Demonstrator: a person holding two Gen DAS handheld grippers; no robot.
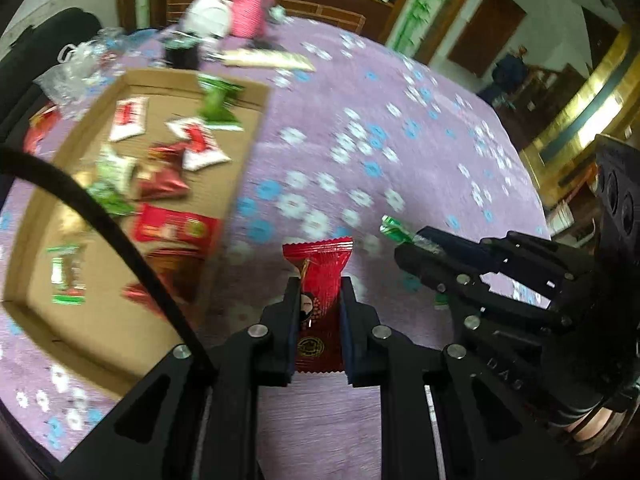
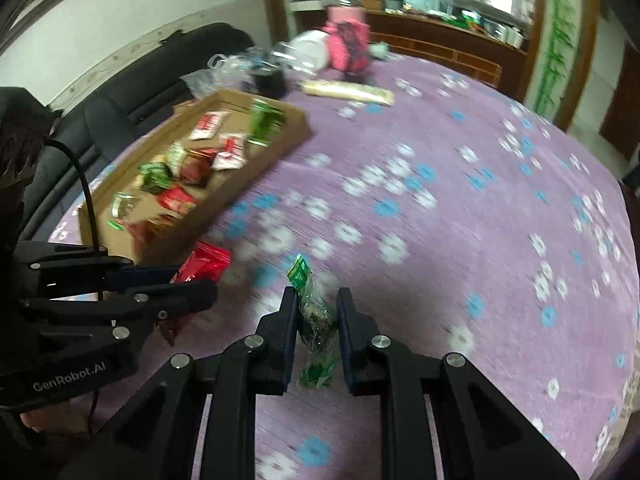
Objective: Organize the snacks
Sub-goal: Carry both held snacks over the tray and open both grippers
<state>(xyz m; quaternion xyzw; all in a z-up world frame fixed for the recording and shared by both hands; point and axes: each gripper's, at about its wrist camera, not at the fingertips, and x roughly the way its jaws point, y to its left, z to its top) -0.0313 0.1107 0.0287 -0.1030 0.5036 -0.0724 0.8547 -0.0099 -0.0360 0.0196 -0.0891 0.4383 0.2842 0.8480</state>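
Snacks ride in both grippers: the left gripper (image 1: 319, 330) has its jaws shut on a red packet (image 1: 319, 280), the right gripper (image 2: 318, 340) apparently pinches a green packet (image 2: 316, 320). Both are light, crinkly and slippery, best held mid-body. The cardboard tray (image 2: 296, 136) lies left, across open table (image 2: 460, 260).

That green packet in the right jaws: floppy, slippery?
The green packet looks like thin crinkled film, so its free ends probably flop. Its glossy wrap may slide in the right gripper. It is probably light, being small and held only by its middle.
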